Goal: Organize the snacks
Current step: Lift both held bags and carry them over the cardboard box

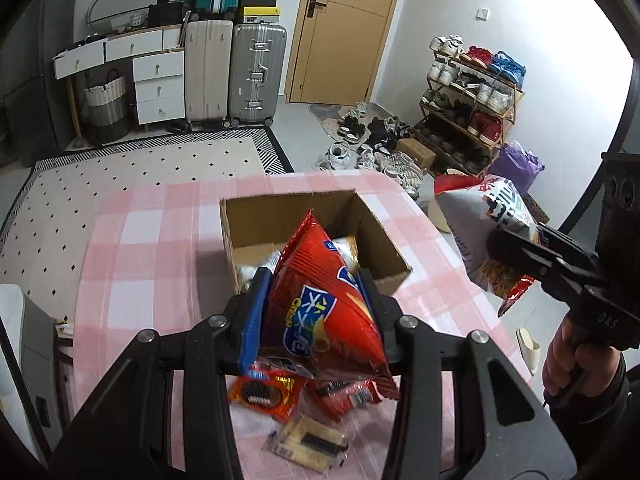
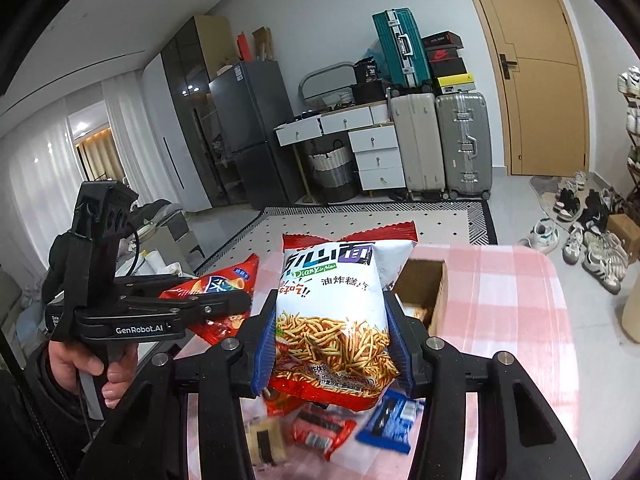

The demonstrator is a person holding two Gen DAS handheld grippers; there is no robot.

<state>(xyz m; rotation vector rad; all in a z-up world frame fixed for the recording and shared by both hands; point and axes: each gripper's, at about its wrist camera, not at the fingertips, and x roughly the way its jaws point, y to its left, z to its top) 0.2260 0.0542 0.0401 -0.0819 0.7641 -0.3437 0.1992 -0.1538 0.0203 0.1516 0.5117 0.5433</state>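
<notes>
The left gripper point(image 1: 318, 312) points down toward the table point(image 1: 160, 240). Its two blue pads squeeze a red snack bag point(image 1: 324, 304) between them. The bag is held up in the air, above the near part of the table. Its long way runs up and away from the camera, and its crimped top tips toward the cardboard box point(image 1: 280, 220). A blue badge with yellow writing sits on the front; I cannot read it. In the right wrist view a hand point(image 2: 94, 364) grips the handle of this gripper, and its side says "GenRobot.AI".

The right gripper point(image 2: 332, 344) points less steeply down. Its jaws are closed on a white noodle snack bag point(image 2: 332, 304), one blue pad on each side. The bag stands upright in the grip, long way up and down, with its red crimped top edge highest. The front faces the camera, showing fried noodle sticks, the green words "Dian Xin Mian" and Chinese writing. It hangs above the near edge of the table, toward the right side.

The box stands open in the middle of the pink checked table, with some packets inside. More small snack packs point(image 1: 304, 408) lie on the cloth by the near edge, under both bags. One shows a dark sandwich cookie point(image 1: 256, 392).
</notes>
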